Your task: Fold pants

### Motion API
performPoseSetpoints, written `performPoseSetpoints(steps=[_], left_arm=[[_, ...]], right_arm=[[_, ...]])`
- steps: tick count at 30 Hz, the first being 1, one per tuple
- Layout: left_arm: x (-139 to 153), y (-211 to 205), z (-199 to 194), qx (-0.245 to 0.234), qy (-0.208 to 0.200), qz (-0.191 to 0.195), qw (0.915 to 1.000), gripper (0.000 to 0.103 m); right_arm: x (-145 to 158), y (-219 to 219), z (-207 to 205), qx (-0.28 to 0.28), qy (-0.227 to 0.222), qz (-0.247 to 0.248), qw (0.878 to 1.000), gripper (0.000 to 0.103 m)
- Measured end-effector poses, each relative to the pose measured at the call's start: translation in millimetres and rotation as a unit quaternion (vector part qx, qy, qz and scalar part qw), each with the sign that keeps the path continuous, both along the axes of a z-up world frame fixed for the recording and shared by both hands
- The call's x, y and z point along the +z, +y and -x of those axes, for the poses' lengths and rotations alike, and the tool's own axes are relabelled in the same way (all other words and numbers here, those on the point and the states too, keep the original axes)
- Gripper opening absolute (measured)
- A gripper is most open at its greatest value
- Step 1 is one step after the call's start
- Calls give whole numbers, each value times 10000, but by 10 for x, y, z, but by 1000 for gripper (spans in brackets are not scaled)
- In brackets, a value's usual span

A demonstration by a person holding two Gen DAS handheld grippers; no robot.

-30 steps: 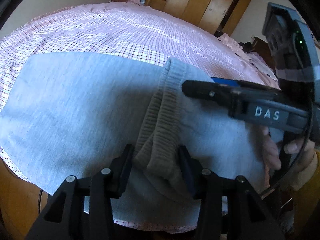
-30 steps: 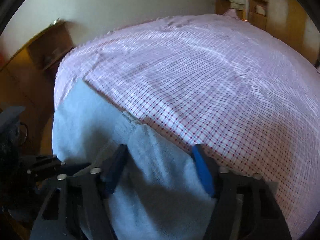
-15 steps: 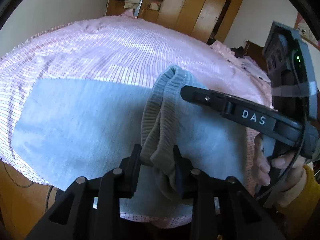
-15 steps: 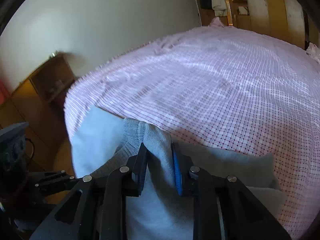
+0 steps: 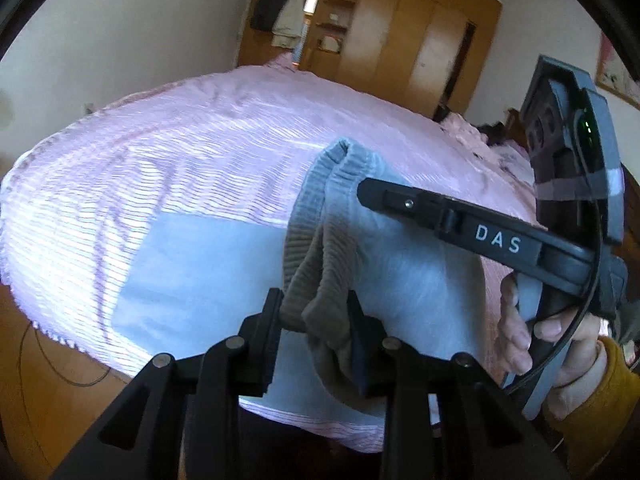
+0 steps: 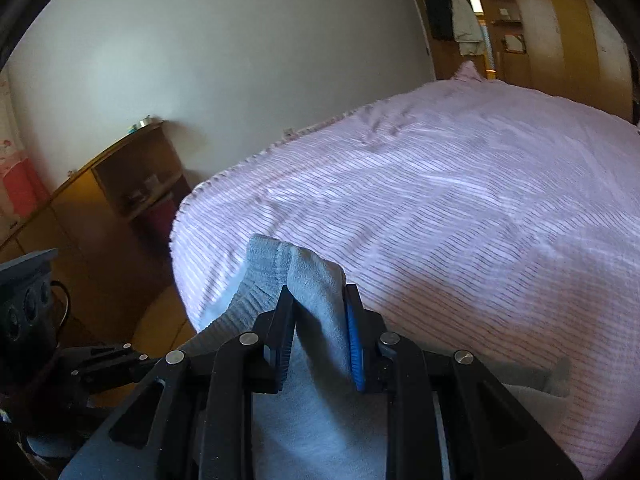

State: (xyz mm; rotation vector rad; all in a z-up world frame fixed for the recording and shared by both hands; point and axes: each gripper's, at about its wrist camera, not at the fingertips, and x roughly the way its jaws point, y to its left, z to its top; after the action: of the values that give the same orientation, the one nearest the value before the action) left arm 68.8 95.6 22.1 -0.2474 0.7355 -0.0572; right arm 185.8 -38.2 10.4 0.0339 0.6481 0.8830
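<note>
One pants (image 5: 404, 280), two grippers: left gripper (image 5: 316, 320), right gripper (image 6: 320, 320); one bed (image 6: 460, 208), one wardrobe (image 5: 404, 32).

Your left gripper (image 5: 316, 320) is clamped on the ribbed waistband (image 5: 316, 248) of the grey pants (image 5: 192, 280), bunching it up off the pink checked bedspread (image 5: 200, 148). Your right gripper (image 5: 374, 192) reaches in from the right (its arm reads "DAS") with its tip against the far end of that same raised band, and your right hand (image 5: 552, 340) wraps its handle. The rest of the pants lie flat on the bed. Wooden wardrobes (image 5: 400, 44) stand behind.
</note>
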Motion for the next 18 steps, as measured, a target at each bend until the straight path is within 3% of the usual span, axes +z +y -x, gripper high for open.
performPoseSetpoints(steps=[7, 18], left_arm=[[25, 513, 1, 435, -61, 76, 9990, 30], [-402, 1236, -134, 850, 280, 428, 9951, 31]], right_arm=[[17, 594, -94, 248, 86, 101, 9996, 16], [-365, 1360, -283, 470, 363, 550, 9967, 16]])
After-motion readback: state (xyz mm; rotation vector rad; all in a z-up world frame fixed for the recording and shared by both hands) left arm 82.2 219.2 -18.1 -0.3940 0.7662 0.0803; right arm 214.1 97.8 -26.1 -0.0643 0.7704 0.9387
